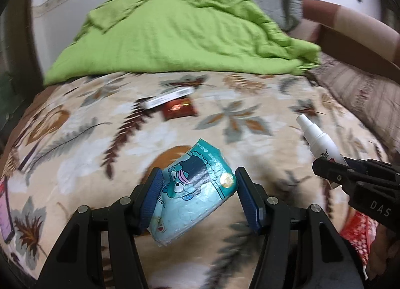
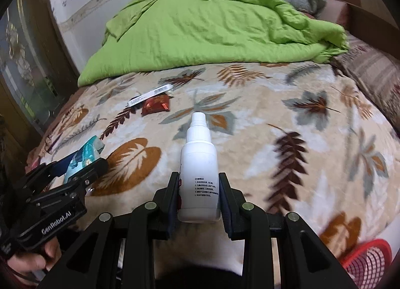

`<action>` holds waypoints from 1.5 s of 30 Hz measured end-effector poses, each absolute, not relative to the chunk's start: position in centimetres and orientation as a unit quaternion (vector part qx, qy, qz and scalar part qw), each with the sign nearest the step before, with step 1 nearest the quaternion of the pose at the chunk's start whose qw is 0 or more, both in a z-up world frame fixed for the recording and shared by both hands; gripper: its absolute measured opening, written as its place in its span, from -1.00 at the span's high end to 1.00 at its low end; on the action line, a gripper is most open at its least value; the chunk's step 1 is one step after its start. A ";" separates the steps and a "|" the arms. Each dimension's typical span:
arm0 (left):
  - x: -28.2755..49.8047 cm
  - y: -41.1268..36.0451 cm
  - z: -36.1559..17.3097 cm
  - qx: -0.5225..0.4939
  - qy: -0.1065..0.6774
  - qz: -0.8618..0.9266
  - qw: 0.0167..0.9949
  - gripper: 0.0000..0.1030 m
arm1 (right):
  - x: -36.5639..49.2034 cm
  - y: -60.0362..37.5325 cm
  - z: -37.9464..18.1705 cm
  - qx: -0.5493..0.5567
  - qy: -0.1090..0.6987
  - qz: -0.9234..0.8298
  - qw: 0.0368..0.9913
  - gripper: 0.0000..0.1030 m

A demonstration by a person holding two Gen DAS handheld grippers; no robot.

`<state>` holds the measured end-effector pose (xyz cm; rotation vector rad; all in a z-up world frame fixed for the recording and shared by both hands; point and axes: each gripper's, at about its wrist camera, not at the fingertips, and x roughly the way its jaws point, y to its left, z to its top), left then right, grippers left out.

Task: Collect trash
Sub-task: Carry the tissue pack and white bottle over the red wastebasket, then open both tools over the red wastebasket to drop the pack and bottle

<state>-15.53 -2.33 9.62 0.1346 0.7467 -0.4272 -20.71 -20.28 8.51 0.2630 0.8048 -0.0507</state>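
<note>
- Pack: pinched between left gripper pads; crumpled, teal, cartoon print.
- Bottle: clamped in right gripper, nozzle pointing ahead; white, printed label.
- Both above bed.

A packet sits between the left gripper's pads at lower centre of the left view, above a blanket. A box and wrapper lie touching beyond it, a quilt behind. A bottle stands between the right gripper's pads; a basket lower right.
</note>
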 end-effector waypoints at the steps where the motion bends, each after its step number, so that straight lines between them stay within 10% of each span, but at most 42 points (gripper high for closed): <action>1: -15.9 -2.9 9.9 0.066 0.360 -0.218 0.905 -0.14 | -21.6 -21.0 8.7 0.135 0.388 -0.030 0.911 0.39; 23: -28.3 -21.7 13.9 0.138 0.367 -0.509 0.767 -0.14 | -43.9 -36.1 10.8 0.231 0.363 -0.234 0.872 0.39; 45: -32.9 -27.0 12.1 0.184 0.385 -0.564 0.707 -0.15 | -47.2 -37.9 8.6 0.266 0.371 -0.256 0.852 0.38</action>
